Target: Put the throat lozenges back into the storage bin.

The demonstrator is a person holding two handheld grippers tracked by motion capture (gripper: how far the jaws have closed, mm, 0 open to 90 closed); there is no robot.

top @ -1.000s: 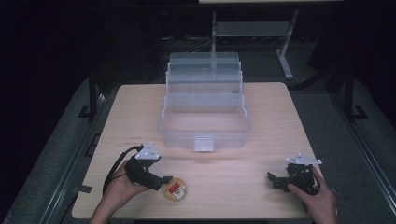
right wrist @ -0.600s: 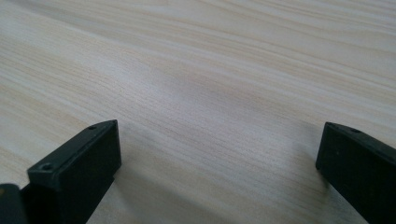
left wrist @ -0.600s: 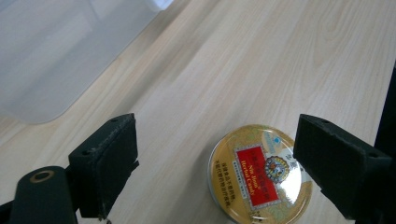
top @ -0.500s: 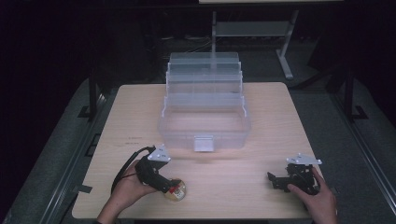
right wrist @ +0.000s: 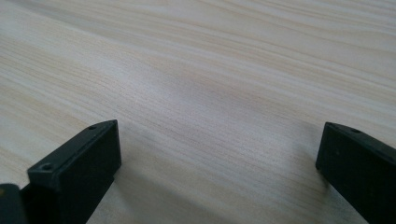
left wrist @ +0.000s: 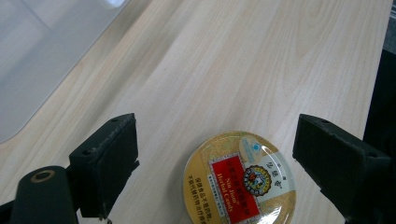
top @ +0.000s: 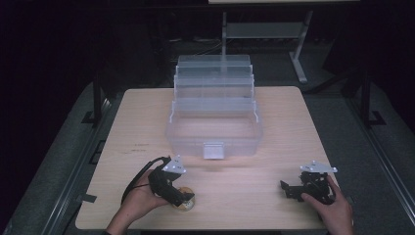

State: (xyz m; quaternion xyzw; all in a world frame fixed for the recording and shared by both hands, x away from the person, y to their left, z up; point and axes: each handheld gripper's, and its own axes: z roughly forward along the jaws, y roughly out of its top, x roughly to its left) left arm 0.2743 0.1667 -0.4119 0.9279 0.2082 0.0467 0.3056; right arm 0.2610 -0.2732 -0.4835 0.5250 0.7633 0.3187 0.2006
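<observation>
Overhead, we see a pale wooden table [top: 274,127] under a dark room, with a clear plastic tiered box [top: 214,117] standing open at its middle, its trays stepped back toward the far edge and a small latch on its near wall. Well apart from the box, toward the near left of the table, our left gripper [top: 182,196] hangs low over a round gold candy tin [top: 186,204]. Seen from the left gripper view, the tin [left wrist: 240,179] lies flat on the wood, its red label and printed seal facing up, and it sits between the two black jaws, which stand spread wide with bare wood on either side of the tin; neither touches it. A corner of the clear box [left wrist: 42,56] shows at the upper left of that view. Near the right front of the table, our right gripper [top: 288,190] rests in a hand, its jaws likewise spread wide over bare wood [right wrist: 210,84].
</observation>
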